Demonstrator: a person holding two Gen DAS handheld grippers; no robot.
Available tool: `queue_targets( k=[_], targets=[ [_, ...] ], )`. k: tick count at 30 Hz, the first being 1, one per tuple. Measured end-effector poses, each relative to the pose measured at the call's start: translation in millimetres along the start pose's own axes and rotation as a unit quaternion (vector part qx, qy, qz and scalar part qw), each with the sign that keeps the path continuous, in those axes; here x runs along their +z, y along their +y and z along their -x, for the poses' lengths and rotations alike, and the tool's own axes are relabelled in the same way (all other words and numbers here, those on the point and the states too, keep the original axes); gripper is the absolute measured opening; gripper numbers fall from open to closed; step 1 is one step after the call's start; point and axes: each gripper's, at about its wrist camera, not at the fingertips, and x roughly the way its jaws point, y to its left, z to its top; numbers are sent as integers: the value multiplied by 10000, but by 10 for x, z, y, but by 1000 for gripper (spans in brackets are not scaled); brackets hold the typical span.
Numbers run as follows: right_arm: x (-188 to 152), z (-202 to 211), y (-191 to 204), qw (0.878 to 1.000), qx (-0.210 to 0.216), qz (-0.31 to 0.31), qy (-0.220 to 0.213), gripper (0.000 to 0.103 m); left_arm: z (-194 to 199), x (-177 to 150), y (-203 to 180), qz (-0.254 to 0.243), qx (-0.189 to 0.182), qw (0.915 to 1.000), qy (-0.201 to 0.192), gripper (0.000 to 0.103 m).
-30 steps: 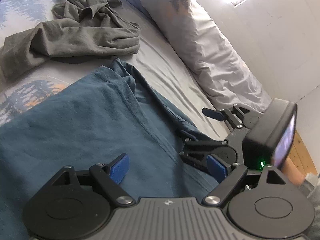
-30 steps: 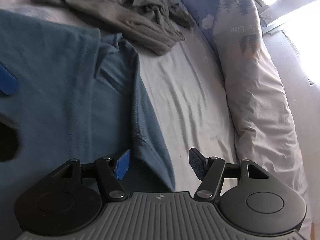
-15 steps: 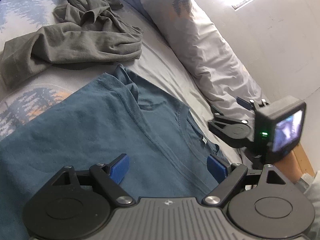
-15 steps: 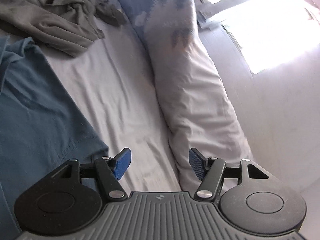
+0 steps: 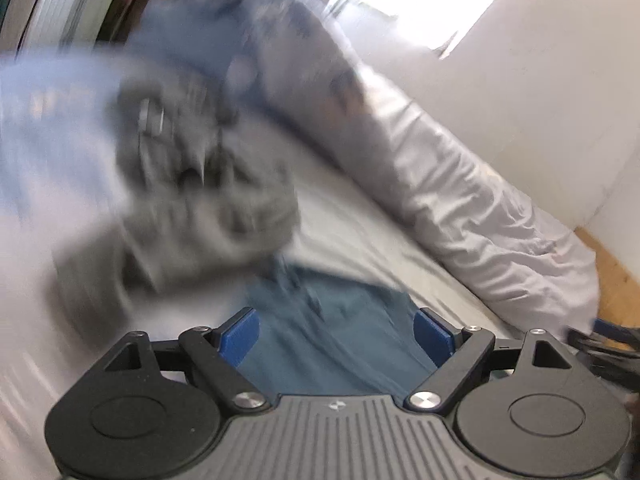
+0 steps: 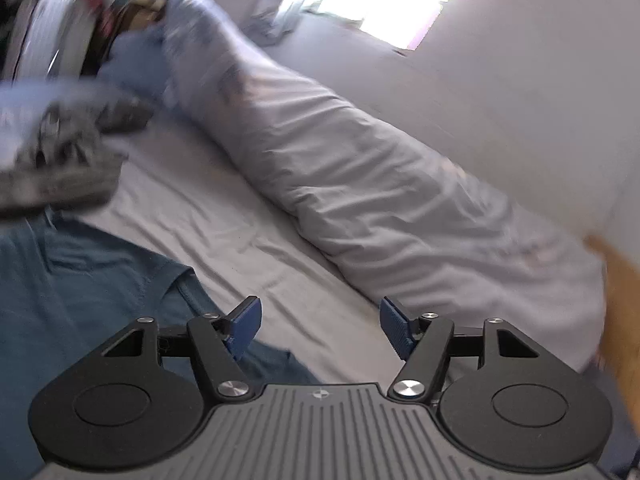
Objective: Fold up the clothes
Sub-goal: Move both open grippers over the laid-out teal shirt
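Both grippers have been lifted off the blue T-shirt (image 5: 340,344) and tipped upward since a second ago; the shirt, then filling most of each view, is now confined to the lower centre of the left wrist view and the lower left of the right wrist view, lying flat on the pale bedsheet (image 6: 248,240). The left gripper (image 5: 336,340) is held spread, with nothing pinched between its blue pads; the right gripper (image 6: 320,326) has just been opened a little further, and only sheet is seen through its gap. The crumpled grey garment (image 5: 192,188), heavily blurred, is seen at the centre left, beyond the shirt; the long pillow (image 6: 380,184) runs along the wall. No fold is judged to be in hand; the grey garment is probably the next target.
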Motion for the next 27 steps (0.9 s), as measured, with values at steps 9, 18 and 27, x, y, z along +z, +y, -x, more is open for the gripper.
queue_targets(
  k=[9, 18, 27],
  targets=[
    [-763, 1075, -982, 9795, -264, -1962, -371, 73, 92, 212, 383, -161, 455, 9979, -443, 85],
    [-2043, 641, -1526, 9158, 64, -3963, 653, 56, -181, 245, 635, -259, 226, 9993, 174, 73],
    [-2222, 549, -1631, 9063, 352, -4183, 492, 56, -640, 148, 812, 457, -458, 9919, 1094, 73]
  ],
)
